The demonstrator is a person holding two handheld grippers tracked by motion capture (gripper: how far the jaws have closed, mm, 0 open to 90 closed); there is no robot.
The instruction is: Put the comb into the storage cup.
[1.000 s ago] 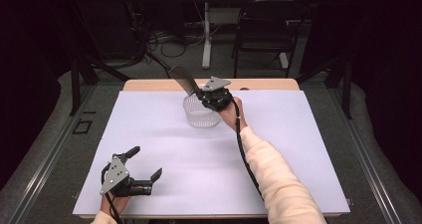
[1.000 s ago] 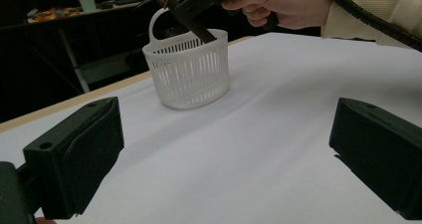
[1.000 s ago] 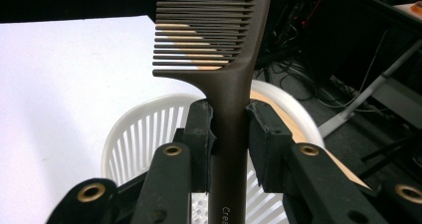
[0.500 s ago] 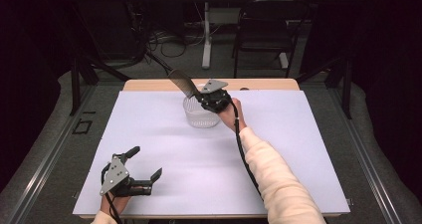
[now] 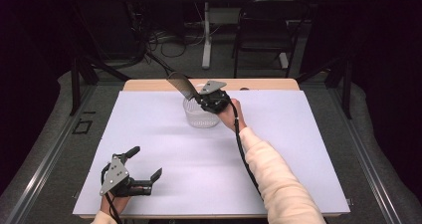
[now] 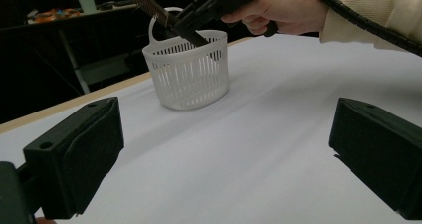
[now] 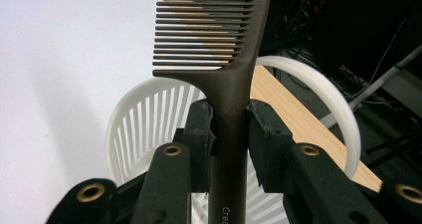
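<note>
A: Fingers (image 7: 199, 134) of the right gripper (image 7: 230, 129) clamped on the handle of a dark comb (image 7: 234, 84), one pad on each side.
B: And the comb itself?
A: Held above the rim of a white slatted basket (image 5: 200, 115), teeth end (image 5: 178, 83) slanting up and away toward the far left in the high view. Handle end down inside the basket's mouth.
B: The basket?
A: Upright near the far edge of the counter (image 5: 298, 149), on the white sheet, loop handle (image 7: 328, 99) raised behind the comb.
B: Other side?
A: Left gripper (image 5: 143, 165) low over the near left corner of the counter, fingers (image 6: 74, 154) spread wide, nothing between them. Well apart from the basket (image 6: 188, 69); right hand (image 6: 278, 7) and comb (image 6: 142, 0) seen beyond it from there.
</note>
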